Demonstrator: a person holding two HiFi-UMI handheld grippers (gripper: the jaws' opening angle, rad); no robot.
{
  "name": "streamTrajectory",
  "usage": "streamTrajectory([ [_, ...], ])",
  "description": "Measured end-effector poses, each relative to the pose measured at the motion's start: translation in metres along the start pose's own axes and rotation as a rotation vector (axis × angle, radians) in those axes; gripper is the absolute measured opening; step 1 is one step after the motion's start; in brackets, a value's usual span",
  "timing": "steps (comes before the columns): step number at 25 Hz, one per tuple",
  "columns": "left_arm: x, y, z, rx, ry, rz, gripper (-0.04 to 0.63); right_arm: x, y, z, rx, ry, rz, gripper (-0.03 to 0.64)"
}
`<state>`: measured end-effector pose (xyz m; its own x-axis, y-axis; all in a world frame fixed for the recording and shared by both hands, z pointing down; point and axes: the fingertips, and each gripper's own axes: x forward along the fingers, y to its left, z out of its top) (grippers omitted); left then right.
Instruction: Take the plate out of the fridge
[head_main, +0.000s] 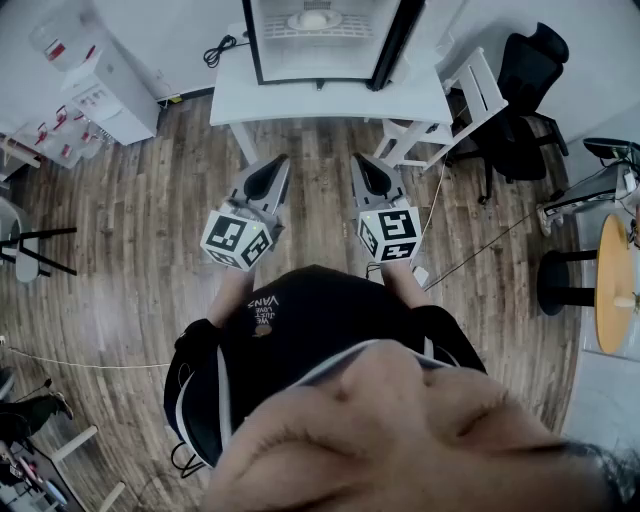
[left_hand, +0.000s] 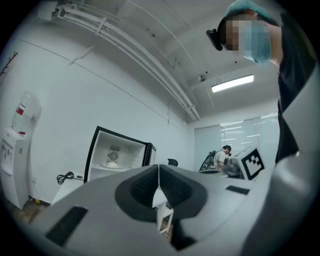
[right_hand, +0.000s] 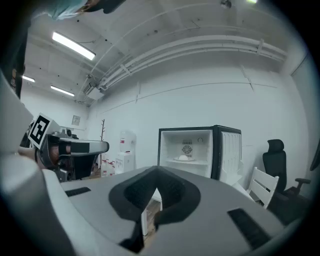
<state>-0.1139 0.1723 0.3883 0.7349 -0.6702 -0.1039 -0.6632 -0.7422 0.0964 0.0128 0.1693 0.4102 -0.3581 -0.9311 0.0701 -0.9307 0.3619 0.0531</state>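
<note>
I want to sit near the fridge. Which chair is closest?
The white chair, beside the fridge; the black office chair stands farther off.

Three cameras, one open fridge (right_hand: 172, 145)
Head view looks steeply down from overhead; both gripper views (side by side, roughly level) look along their jaws. All share the distant fridge.

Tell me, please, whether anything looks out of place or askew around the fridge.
Nothing stands out: the fridge stands upright on the white table with its door open, and the plate sits level on its shelf.
</note>
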Motion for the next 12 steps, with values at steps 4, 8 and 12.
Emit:
streamTrajectory([
  [4,-0.003,0.002,-0.001,-0.039,-0.007,-0.006,0.02,-0.002,0.0,-0.003,0.017,0.006,-0.009,0.012],
  [8,-0.009,0.005,-0.003,-0.048,-0.011,-0.018,0.02,-0.002,0.003,-0.006,0.041,0.001,-0.027,0.012],
  [12,-0.019,0.014,-0.011,-0.066,-0.001,-0.025,0.02,-0.006,0.013,-0.007,0.077,-0.038,-0.032,0.012],
])
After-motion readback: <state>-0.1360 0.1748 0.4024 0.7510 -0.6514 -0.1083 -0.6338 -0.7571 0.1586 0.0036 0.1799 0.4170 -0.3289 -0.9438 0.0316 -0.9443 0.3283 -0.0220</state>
